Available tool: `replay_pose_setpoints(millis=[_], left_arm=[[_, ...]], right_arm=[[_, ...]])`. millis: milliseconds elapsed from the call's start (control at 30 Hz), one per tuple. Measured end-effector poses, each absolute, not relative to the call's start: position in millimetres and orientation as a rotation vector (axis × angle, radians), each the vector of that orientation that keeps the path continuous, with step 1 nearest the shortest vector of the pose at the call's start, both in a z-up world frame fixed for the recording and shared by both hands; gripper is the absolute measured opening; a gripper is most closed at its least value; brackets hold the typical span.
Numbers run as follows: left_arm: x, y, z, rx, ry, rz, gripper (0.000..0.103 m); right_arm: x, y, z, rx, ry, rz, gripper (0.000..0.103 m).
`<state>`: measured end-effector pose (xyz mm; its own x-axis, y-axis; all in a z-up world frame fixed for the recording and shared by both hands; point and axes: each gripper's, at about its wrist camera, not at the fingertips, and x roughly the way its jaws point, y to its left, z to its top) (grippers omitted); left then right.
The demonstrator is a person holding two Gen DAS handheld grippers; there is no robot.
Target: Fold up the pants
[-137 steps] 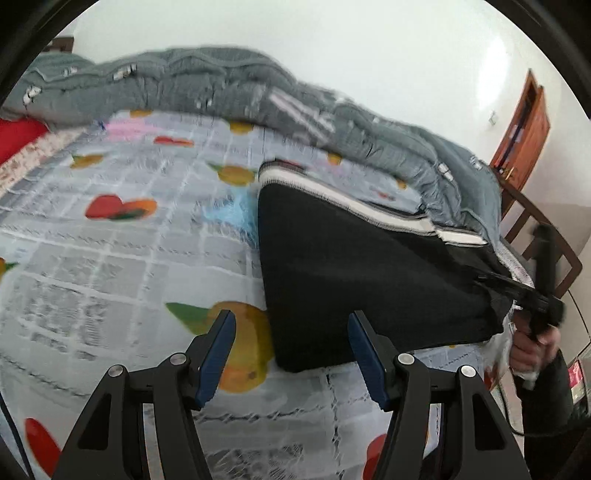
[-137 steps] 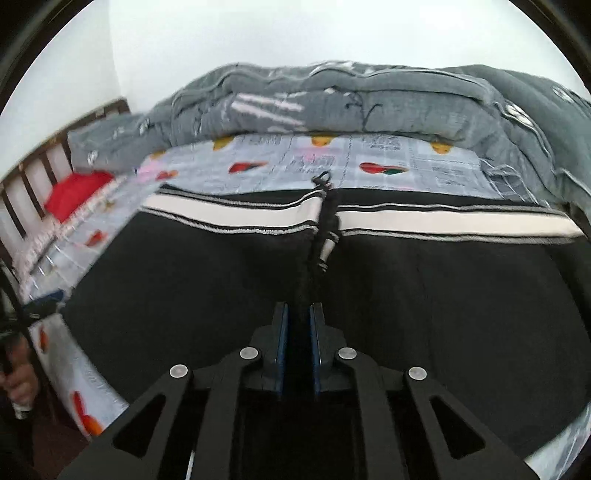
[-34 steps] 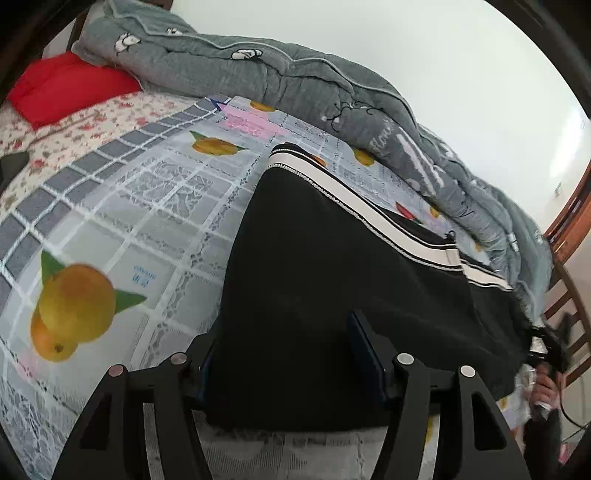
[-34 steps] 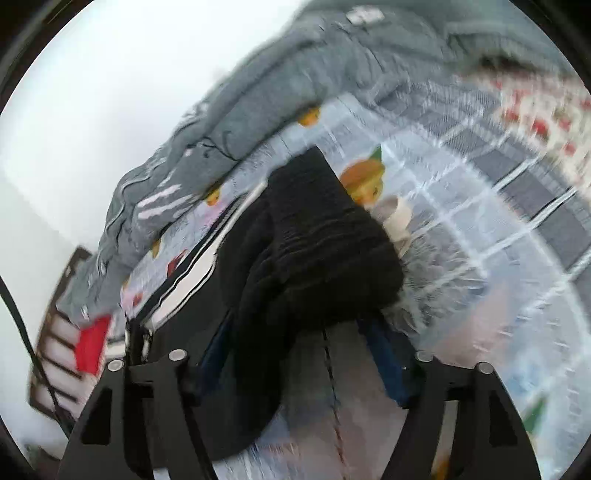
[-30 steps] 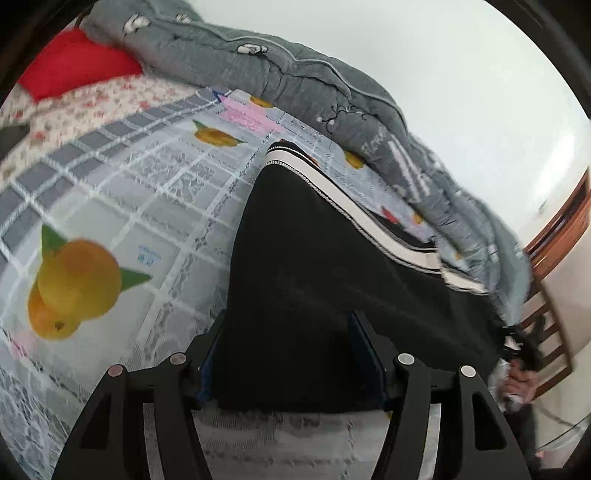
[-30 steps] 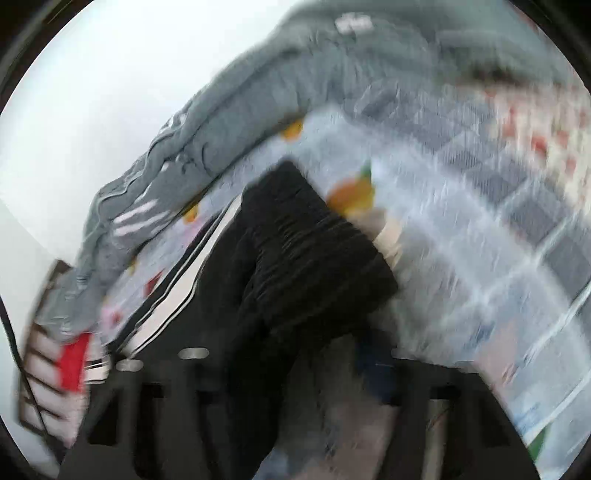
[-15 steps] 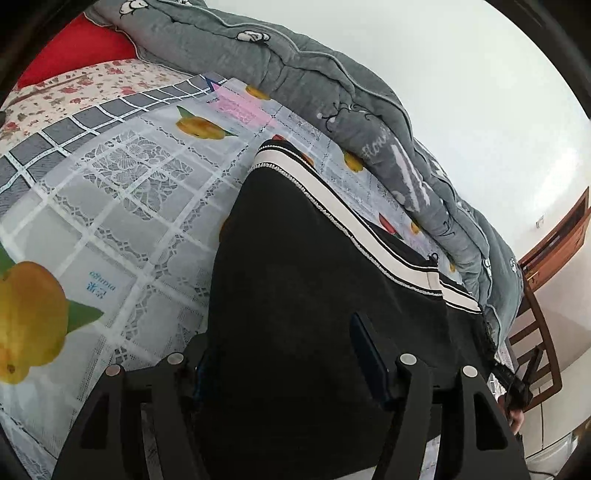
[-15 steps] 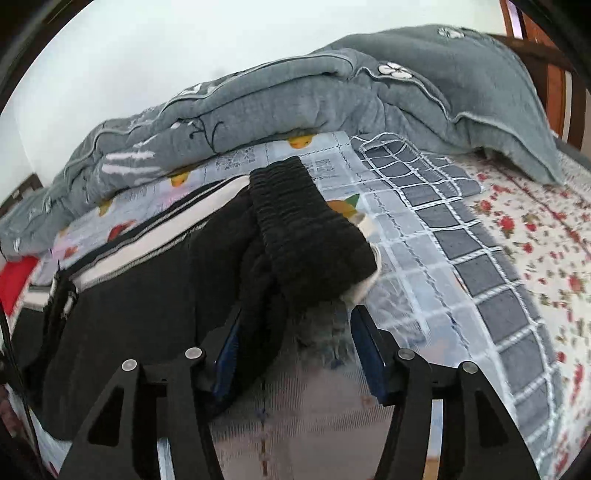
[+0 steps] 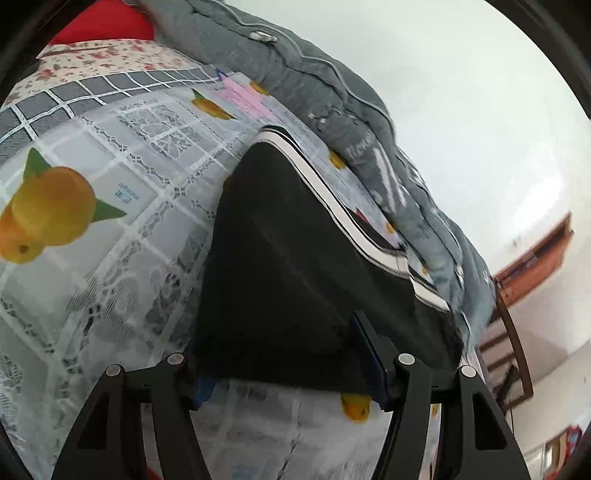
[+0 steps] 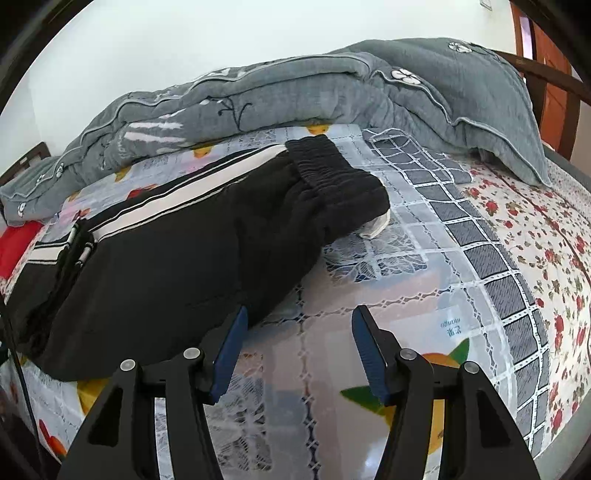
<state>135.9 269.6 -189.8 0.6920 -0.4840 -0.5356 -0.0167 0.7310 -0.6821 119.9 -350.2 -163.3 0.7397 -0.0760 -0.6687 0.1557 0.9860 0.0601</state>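
The black pants [image 10: 177, 258] with white side stripes lie folded on the bed, the ribbed waistband [image 10: 332, 177] at their right end. In the left wrist view the pants [image 9: 295, 266] fill the middle. My left gripper [image 9: 288, 362] is open, its jaws straddling the near edge of the pants; the left finger is partly hidden under the fabric. My right gripper [image 10: 297, 347] is open and empty, just off the pants' near right edge, with its left fingertip [image 10: 232, 339] close to the fabric.
A grey quilt [image 10: 295, 92] is bunched along the far side of the bed. A fruit-print lace cover [image 10: 351, 295] and floral sheet [image 10: 535, 229] lie beneath. A red pillow [image 9: 99, 22] sits far left, wooden furniture [image 9: 535, 258] at right.
My right gripper has drawn back from the waistband end and now sits lower, clear of the pants. My left gripper has slid back toward the pants' near edge.
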Motion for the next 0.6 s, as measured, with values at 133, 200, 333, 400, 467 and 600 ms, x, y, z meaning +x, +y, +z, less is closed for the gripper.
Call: replay_pose_setpoints(millis=[133,200,333,400,467,600], left_arm=[[139.7,257.1,-180.6,-0.632,0.794,-0.126,0.030],[136.3,251.1,-167.9,-0.597,0.764,-0.096,0.017],[140.1,216.1,-122.7,-0.464,0.705,-0.035,0.015],[145.2,193.8,-98.1,-0.420,0.674,-0.047,0.015],[152.3,158.0,-71.8,-0.350,0.644,-0.071,0.015],[164.3,81.3,-40.5,-0.237,0.612,-0.163,0.015]], right_arm=[[106.2,-349.0,-159.8,0.120,0.706,-0.102,0.058],[99.8,-350.3,-158.5,0.114,0.696,-0.089,0.058],[85.4,-356.2,-158.5,0.062,0.673,-0.092,0.058],[79.5,-359.7,-157.7,0.038,0.660,-0.092,0.058],[71.9,-366.1,-157.1,0.025,0.647,-0.094,0.058],[53.8,-382.4,-154.9,0.009,0.620,-0.115,0.058]])
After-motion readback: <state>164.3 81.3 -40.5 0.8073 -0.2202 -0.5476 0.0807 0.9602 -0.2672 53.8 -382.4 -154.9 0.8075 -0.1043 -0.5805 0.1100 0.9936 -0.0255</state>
